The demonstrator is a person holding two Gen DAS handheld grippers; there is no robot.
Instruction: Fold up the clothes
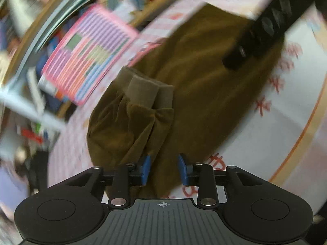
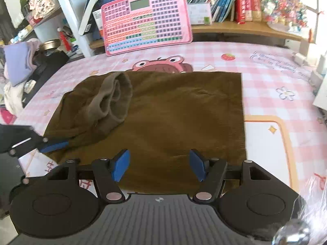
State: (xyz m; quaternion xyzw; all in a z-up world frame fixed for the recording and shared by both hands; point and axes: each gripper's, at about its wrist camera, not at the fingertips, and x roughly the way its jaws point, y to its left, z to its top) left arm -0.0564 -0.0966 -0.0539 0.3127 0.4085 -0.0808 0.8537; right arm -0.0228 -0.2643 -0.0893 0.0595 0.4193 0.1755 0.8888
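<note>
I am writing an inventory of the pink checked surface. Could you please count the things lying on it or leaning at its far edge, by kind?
Brown garment: 1
Pink chart board, leaning at the far edge: 1
Total: 2

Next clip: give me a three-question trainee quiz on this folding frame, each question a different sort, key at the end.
1. True or false: the right gripper is clamped on the brown garment.
2. Multiple choice: the ribbed cuffs lie on the garment's (a) left part, (b) right edge, (c) off the garment, as the right wrist view shows it.
3. Fill in: the pink board leans against the ____.

Key: 1 false, its jaws stand open above the near hem. 2 a. 3 bookshelf.
</note>
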